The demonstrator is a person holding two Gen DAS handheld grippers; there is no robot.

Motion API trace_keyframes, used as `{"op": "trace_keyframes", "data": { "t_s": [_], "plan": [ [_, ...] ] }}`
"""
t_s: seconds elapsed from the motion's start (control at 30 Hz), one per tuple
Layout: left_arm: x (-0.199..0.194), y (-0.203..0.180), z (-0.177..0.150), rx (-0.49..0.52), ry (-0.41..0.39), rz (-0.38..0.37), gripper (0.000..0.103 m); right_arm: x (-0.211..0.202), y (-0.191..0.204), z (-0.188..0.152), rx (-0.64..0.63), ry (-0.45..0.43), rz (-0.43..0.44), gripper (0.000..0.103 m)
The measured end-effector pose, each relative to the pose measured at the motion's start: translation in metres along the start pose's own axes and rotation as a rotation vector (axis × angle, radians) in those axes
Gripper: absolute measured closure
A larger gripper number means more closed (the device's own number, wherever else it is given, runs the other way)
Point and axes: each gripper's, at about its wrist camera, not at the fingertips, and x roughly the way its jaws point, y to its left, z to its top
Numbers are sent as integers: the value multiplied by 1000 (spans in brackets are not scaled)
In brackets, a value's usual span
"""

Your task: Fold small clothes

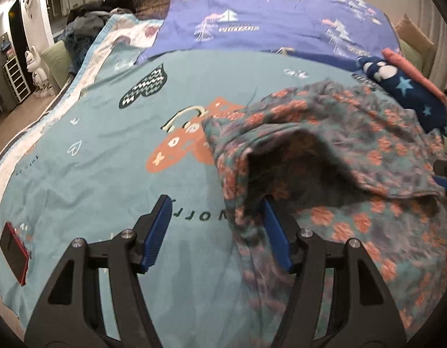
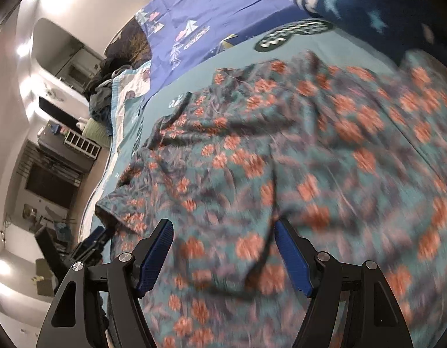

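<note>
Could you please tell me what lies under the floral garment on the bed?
The floral garment lies on the teal printed bedcover, hiding part of its orange animal print. Whatever else is beneath it is covered.

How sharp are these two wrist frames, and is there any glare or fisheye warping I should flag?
Left wrist view: mostly sharp, though the floral garment is slightly smeared; its lifted fold throws a dark shadow; the bedspread bows toward the edges. Right wrist view: heavy motion blur across the garment, its flowers streaked; ceiling lights blow out at left; the horizon tilts strongly. Both views show dark corner vignetting.

Garment (image 1: 353, 150) teal, orange flowers; bedsheet (image 1: 107, 174) teal, cartoon prints.
</note>
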Motion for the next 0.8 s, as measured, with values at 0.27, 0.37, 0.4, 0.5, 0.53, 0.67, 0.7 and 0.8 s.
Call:
{"op": "trace_keyframes", "data": {
  "t_s": [0.27, 0.37, 0.4, 0.5, 0.53, 0.67, 0.7, 0.8],
  "plan": [
    [3, 5, 0, -1, -24, 70, 38, -18, 14, 16, -40, -114, -94, 99],
    [-3, 11, -6, 4, -34, 98, 38, -52, 17, 18, -44, -218, -133, 99],
    [-6, 12, -8, 5, -40, 91, 38, -60, 15, 18, -41, -232, -161, 99],
    [-15, 11, -12, 30, -67, 53, 38, -67, 3, 17, -31, -245, -229, 99],
    [-17, 9, -12, 44, -74, 38, 38, -65, -4, 16, -12, -234, -238, 99],
    [-26, 3, -13, 77, -73, -79, 38, -54, -25, 9, 25, -184, -246, 98],
    [-29, 5, -12, 70, -71, -132, 38, -51, -27, 7, 23, -175, -250, 96],
    [-43, 14, -7, 21, -75, -330, 36, -50, -32, 1, 13, -161, -257, 94]
  ]
}}
